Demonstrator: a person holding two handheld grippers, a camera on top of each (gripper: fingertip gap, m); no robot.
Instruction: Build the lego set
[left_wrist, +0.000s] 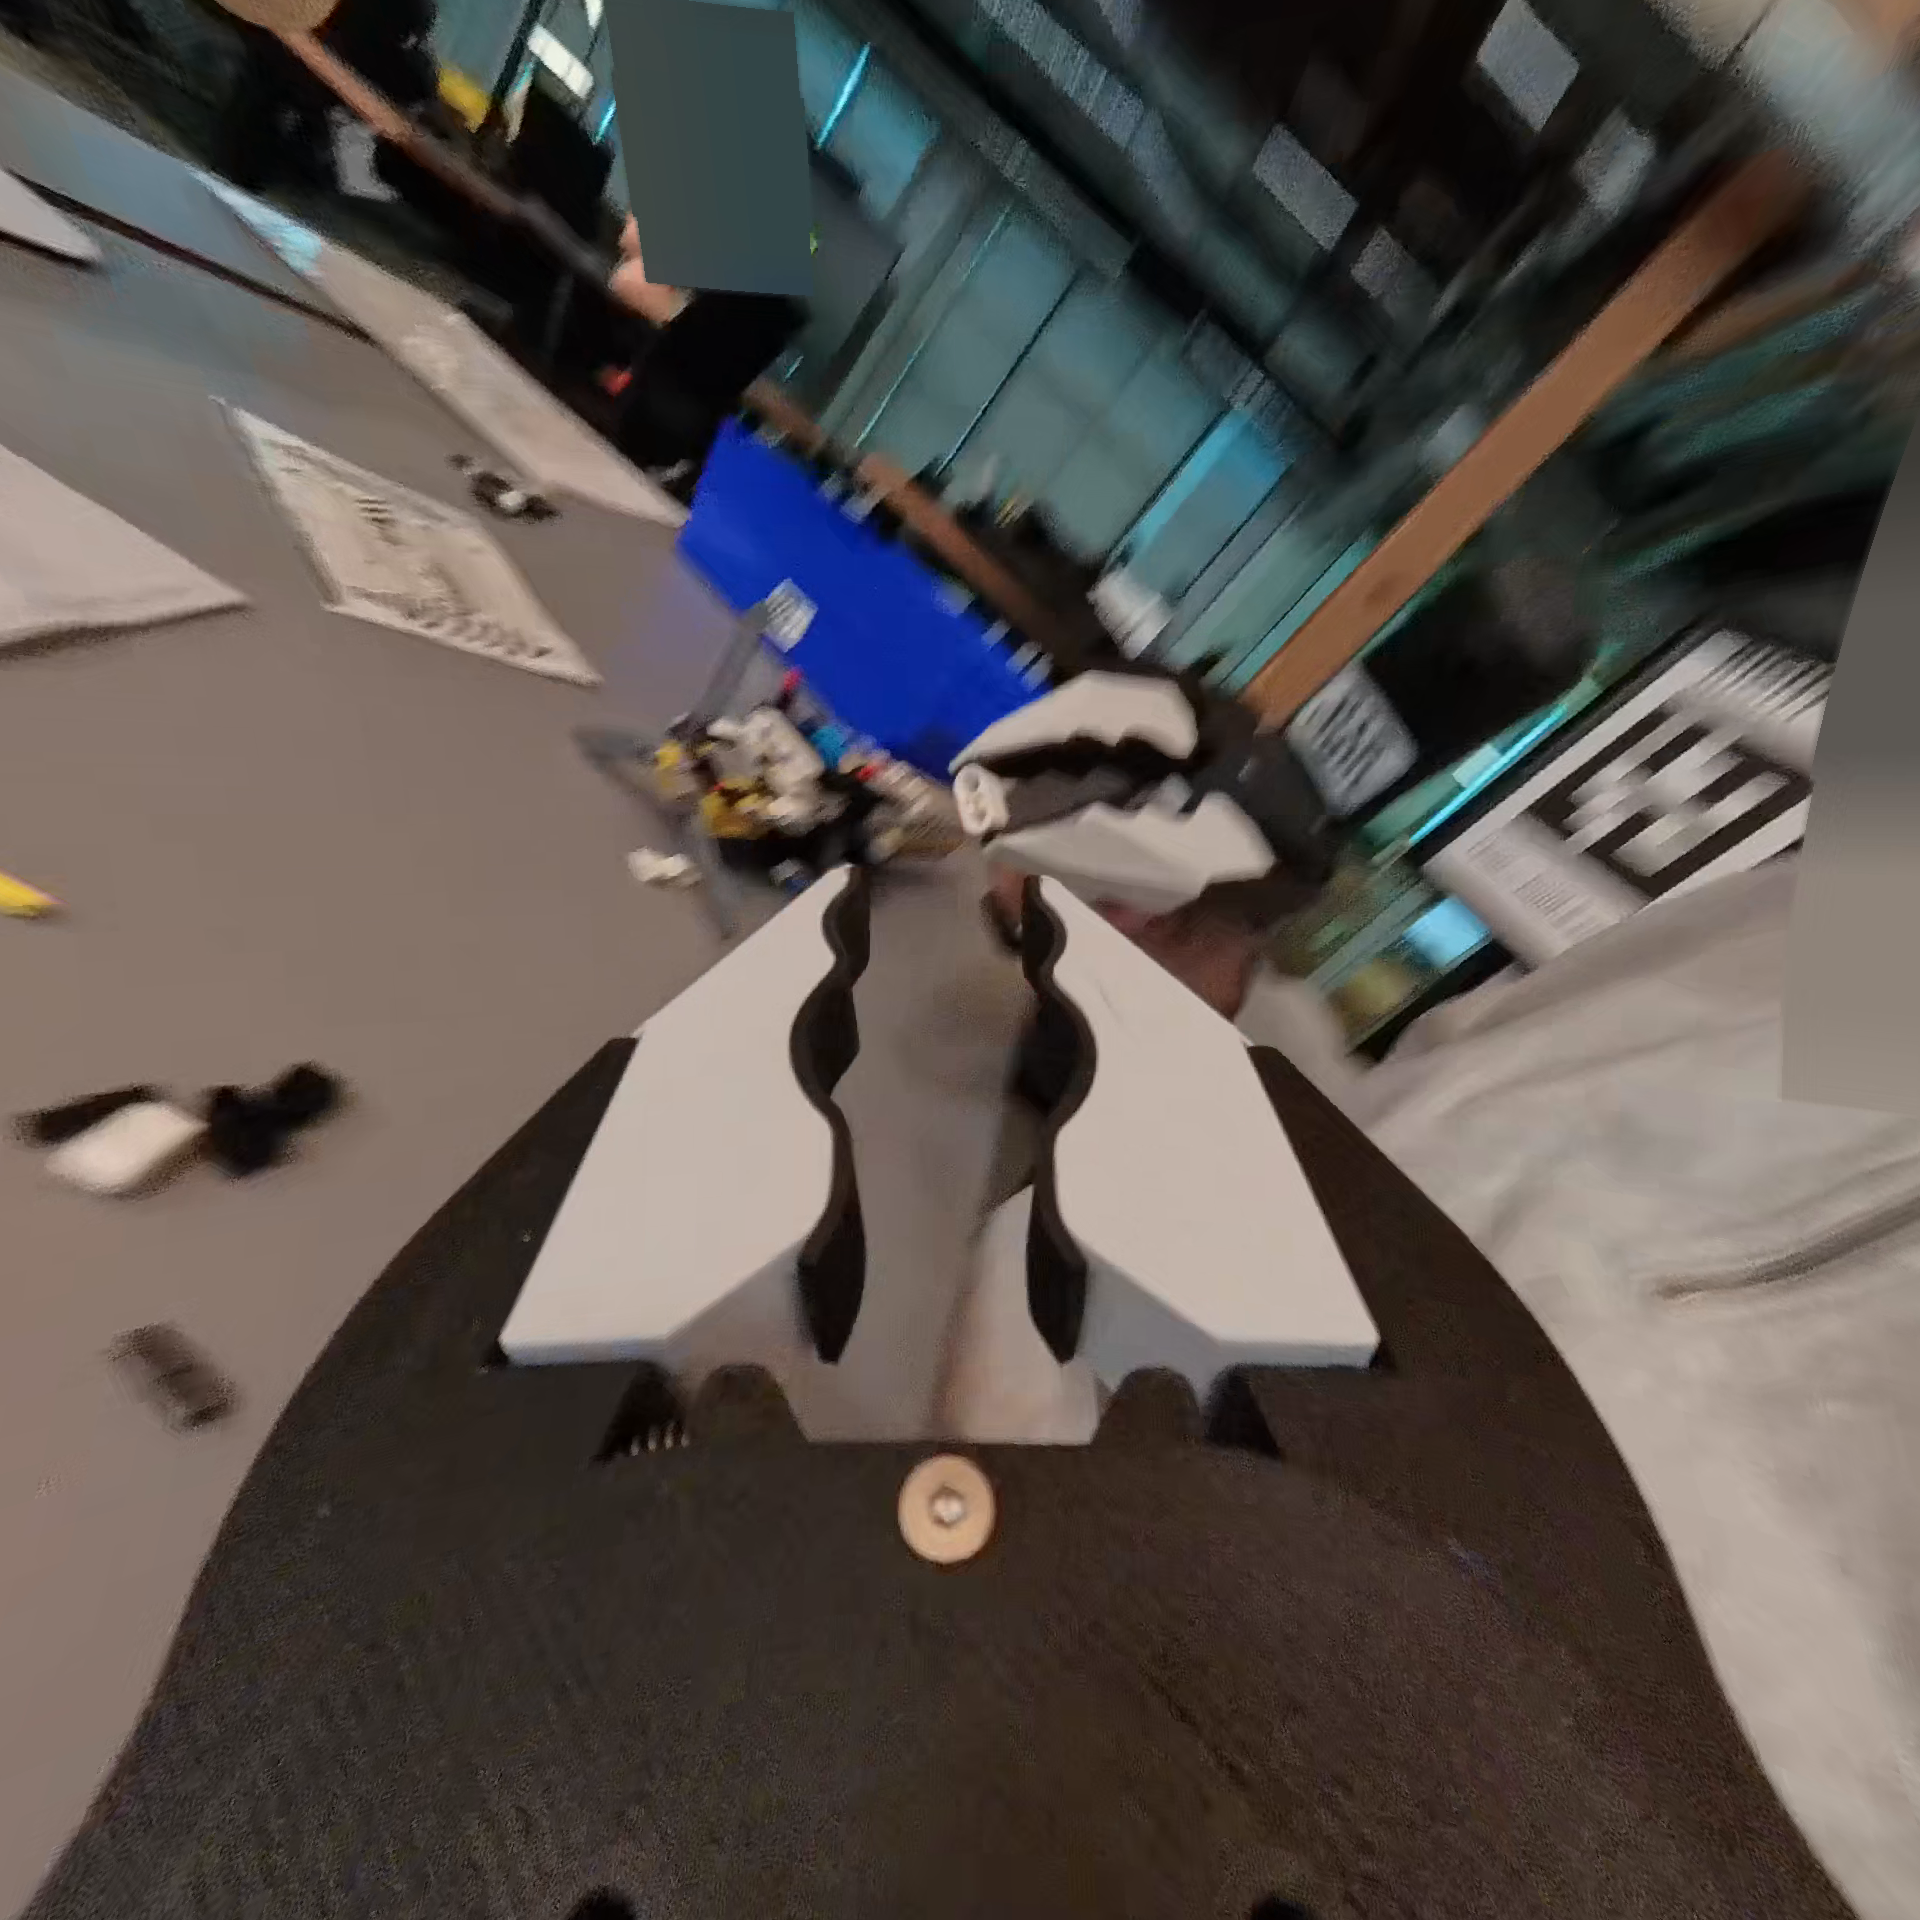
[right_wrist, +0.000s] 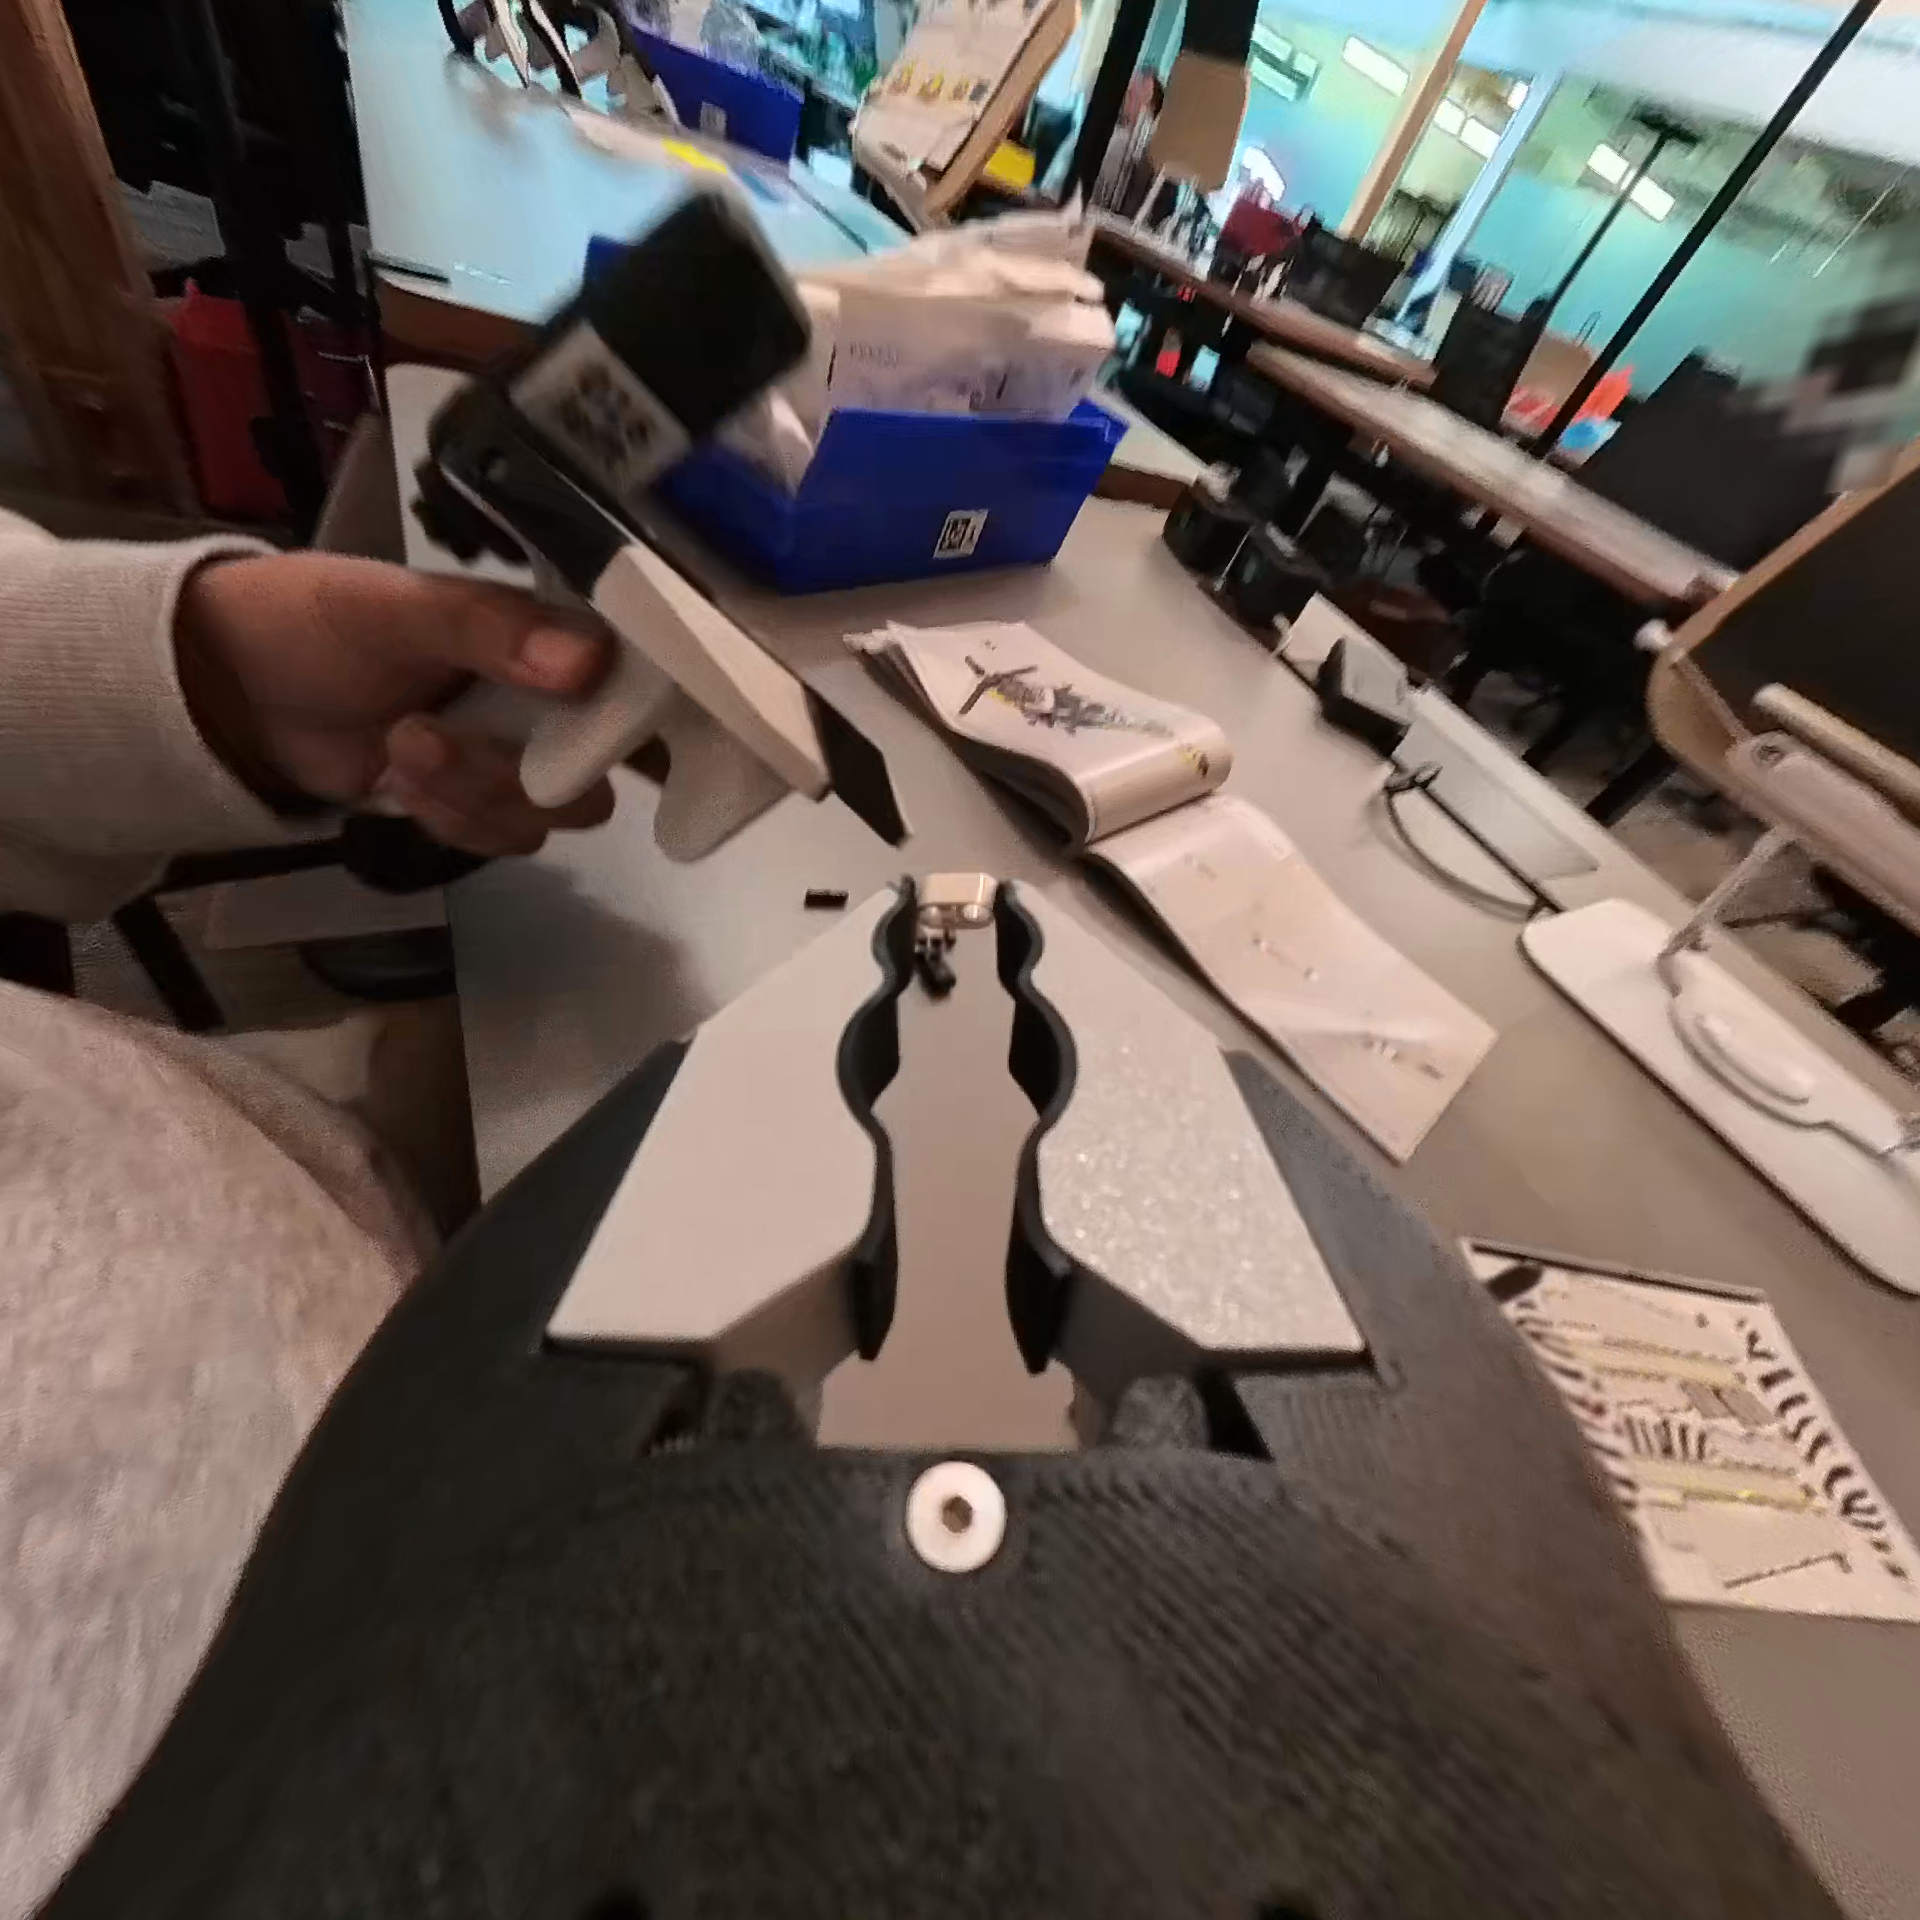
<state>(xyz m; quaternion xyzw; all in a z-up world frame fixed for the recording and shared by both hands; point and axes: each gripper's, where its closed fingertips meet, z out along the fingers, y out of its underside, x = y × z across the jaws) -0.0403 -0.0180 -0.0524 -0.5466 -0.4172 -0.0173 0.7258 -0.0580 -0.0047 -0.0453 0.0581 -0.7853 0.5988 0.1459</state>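
My right gripper (right_wrist: 951, 904) is shut on a small white lego piece (right_wrist: 958, 896), with a small black part (right_wrist: 937, 961) hanging under it, held above the grey table (right_wrist: 1039, 582). In the left wrist view the right gripper (left_wrist: 982, 805) shows ahead with the white piece (left_wrist: 977, 808) at its tips. My left gripper (left_wrist: 940, 891) is open and empty, raised off the table and tilted. It also shows in the right wrist view (right_wrist: 868, 790), held by a hand (right_wrist: 364, 686), up and left of the held piece. A pile of lego parts (left_wrist: 758, 779) lies beyond it.
A blue bin (right_wrist: 894, 488) full of bags stands at the back. An open instruction booklet (right_wrist: 1101, 727) and a sticker sheet (right_wrist: 1683, 1434) lie to the right. A monitor stand (right_wrist: 1714, 1029) is at far right. Loose parts (left_wrist: 135, 1132) and paper sheets (left_wrist: 416, 551) lie on the left. Left and right tips are no more than a few centimetres apart.
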